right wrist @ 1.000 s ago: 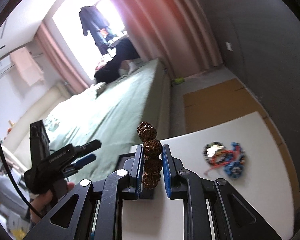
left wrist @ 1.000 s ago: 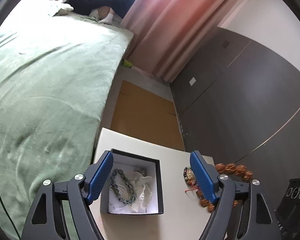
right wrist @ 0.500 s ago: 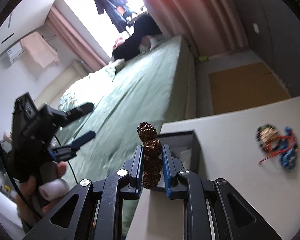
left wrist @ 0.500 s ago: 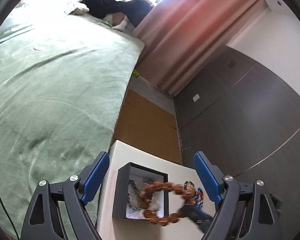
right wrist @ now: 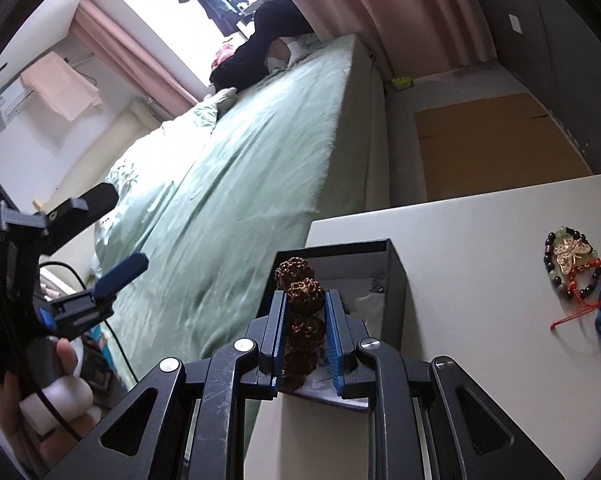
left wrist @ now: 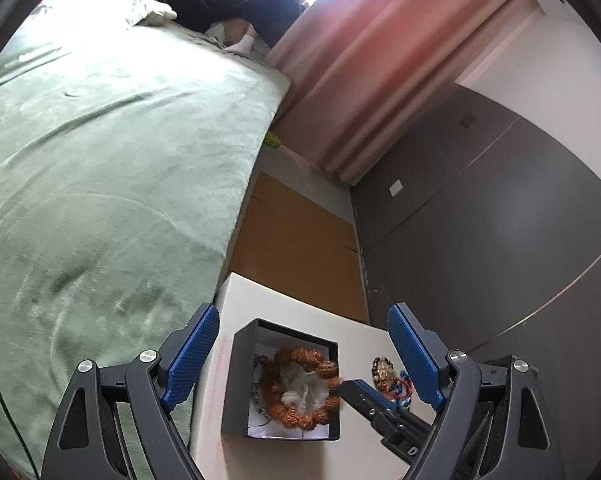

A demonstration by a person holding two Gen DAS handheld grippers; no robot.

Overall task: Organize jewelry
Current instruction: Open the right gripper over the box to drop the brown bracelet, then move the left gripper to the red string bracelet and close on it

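Observation:
A black jewelry box with a white lining stands open on the white table; it also shows in the right wrist view. My right gripper is shut on a brown bead bracelet. In the left wrist view that bracelet hangs over the box's inside, with the right gripper at its right rim. A dark bead bracelet lies in the box beneath. My left gripper is open and empty, above and in front of the box.
A pile of loose jewelry lies on the table right of the box: a bead bracelet with a butterfly charm, a red cord, a blue chain; it also shows in the left wrist view. A green bed runs along the table's left.
My right gripper has carried the brown bracelet left from beside the loose jewelry to over the open box. The left gripper has drawn back and risen, still open.

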